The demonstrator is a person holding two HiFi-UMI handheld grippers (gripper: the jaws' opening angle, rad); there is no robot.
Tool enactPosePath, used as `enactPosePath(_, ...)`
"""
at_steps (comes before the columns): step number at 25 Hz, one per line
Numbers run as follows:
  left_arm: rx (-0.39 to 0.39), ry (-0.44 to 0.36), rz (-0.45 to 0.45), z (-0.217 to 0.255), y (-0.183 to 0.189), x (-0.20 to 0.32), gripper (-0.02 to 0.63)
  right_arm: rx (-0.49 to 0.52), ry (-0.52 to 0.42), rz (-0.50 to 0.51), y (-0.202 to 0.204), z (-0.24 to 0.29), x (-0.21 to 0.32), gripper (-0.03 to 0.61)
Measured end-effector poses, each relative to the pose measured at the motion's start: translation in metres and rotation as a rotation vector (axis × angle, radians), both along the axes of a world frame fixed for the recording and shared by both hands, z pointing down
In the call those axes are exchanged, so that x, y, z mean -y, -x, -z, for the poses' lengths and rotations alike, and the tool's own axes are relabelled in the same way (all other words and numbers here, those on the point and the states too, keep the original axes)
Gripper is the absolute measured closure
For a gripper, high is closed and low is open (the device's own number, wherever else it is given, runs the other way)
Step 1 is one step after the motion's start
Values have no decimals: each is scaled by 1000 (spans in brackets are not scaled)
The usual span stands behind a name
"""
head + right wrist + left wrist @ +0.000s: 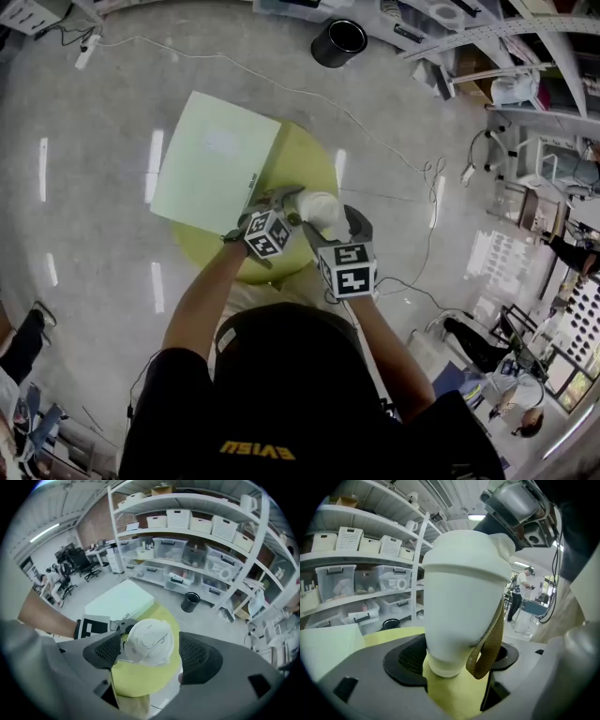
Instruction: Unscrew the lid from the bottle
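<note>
White lid (149, 641) btwn R gripper (151, 654) jaws, pads apart.

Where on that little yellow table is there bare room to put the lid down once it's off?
Bare yellow table shows on the far right arc, between the pale box and the rim. The near edge is crowded: the bottle, left tool and right tool fill it.
</note>
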State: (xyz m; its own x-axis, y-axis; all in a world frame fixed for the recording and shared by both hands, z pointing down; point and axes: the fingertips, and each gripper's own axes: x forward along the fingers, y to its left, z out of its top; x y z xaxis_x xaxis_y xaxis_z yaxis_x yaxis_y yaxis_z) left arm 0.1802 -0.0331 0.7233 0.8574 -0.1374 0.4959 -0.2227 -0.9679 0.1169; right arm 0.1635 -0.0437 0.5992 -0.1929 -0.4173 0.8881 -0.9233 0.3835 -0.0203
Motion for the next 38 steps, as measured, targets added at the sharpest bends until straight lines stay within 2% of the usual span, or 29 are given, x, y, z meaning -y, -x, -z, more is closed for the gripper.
enactPosePath(3, 6, 8, 11, -1, -2, 1, 242, 76, 20, -155, -1, -8, 3, 193)
enactPosePath(5, 11, 15, 19, -2, -6, 0, 244, 68, 29, -189, -5, -11, 5, 195)
enactPosePath(7, 15, 21, 22, -2, -7, 0, 245, 17, 37, -165, -8, -13, 6, 230)
enactPosePath(13, 26, 14, 15, -2, -7, 2, 250, -18, 67, -61, -8, -12, 8, 238)
enactPosePath(18, 29, 7, 10, -3, -6, 0, 253, -44, 94, 69, -4, -12, 5, 239)
enactPosePath(30, 27, -10, 19, -7, -7, -3, 258, -131, 158, 456, 2, -16, -3, 244)
enactPosePath(38, 27, -12, 16, -7, -4, -3, 258, -194, 158, 806, 9, -17, -11, 244)
